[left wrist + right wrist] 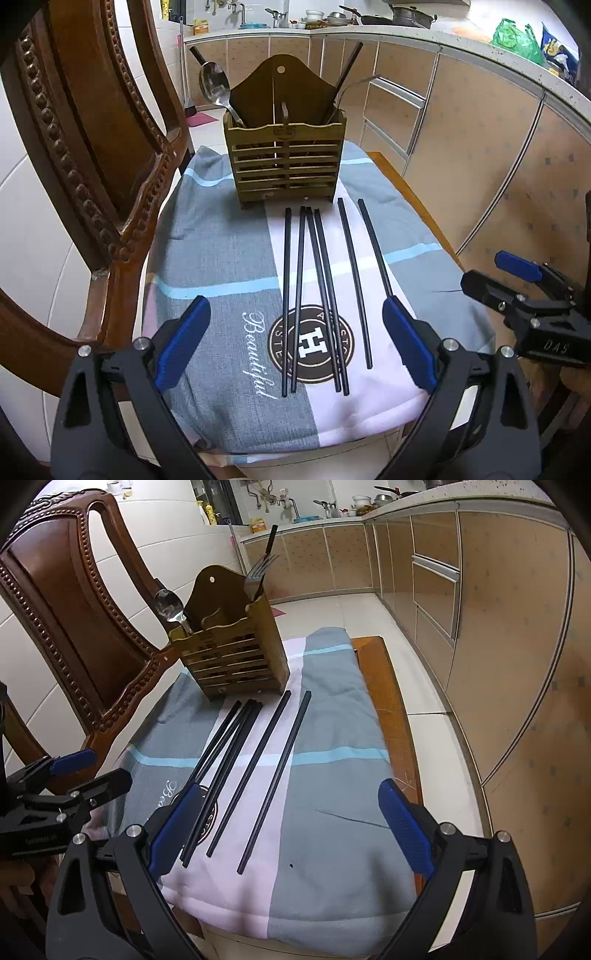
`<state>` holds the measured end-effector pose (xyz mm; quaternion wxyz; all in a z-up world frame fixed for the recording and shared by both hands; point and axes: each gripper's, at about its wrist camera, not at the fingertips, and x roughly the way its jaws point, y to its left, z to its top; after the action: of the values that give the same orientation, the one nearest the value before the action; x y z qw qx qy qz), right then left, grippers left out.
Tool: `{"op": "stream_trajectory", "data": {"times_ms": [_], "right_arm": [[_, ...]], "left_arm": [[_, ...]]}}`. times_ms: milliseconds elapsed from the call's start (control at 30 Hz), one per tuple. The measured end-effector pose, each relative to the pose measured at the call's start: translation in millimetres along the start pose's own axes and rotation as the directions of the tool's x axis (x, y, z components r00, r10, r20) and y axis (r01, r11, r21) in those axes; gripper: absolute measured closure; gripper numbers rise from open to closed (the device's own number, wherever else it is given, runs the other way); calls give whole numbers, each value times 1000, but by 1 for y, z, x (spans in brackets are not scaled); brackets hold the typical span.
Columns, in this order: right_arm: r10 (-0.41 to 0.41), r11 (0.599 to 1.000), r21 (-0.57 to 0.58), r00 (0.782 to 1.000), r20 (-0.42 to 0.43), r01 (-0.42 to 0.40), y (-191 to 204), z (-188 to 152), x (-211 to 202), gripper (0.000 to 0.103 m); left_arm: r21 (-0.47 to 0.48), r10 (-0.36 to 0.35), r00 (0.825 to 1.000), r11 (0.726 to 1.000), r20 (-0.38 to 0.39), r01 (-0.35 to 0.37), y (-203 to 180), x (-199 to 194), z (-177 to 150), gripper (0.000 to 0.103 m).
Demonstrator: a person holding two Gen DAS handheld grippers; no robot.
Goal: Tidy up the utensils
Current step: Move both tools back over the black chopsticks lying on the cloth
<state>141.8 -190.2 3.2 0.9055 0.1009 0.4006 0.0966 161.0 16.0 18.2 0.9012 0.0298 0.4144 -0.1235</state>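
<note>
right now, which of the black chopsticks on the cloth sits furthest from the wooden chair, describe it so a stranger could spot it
Find the slatted wooden utensil caddy standing on the grey, pink and white cloth. Six thin black chopsticks lie in front of it, four bunched together and two apart. The one meant is the outermost loner on the kitchen-cabinet side, lying on its own with bare cloth between it and its neighbour.

Both pictures are bright, with soft, even light and only faint shadows. Everything looks sharp, with no blur. The round lens bends straight lines near the edges, and the corners go black. The spoon [213, 85] shines a little.
</note>
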Motion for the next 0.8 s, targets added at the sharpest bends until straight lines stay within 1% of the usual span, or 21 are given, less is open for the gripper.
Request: {"op": "stream_trajectory", "data": {"times_ms": [433, 600, 667, 700, 800], "right_arm": [[2, 1000, -13, 1000, -1, -2, 3, 0, 2, 9], [-2, 1000, -25, 1000, -1, 2, 5, 0, 3, 9], [-11, 999, -44, 1000, 3, 11, 8, 1, 4, 9], [-17, 999, -52, 1000, 2, 17, 9, 2, 6, 9], [-25, 998, -62, 1000, -5, 24, 12, 5, 13, 11]], "left_arm": [[-4, 5, 1000, 1000, -7, -5, -1, 4, 0, 10], [-32, -2, 1000, 999, -2, 2, 4, 7, 1, 10], [-34, 9, 1000, 999, -6, -9, 6, 12, 4, 10], [-36, 14, 1000, 999, -8, -14, 8, 15, 6, 12], [-44, 24, 999, 999, -27, -25, 11, 28, 14, 22]]}}
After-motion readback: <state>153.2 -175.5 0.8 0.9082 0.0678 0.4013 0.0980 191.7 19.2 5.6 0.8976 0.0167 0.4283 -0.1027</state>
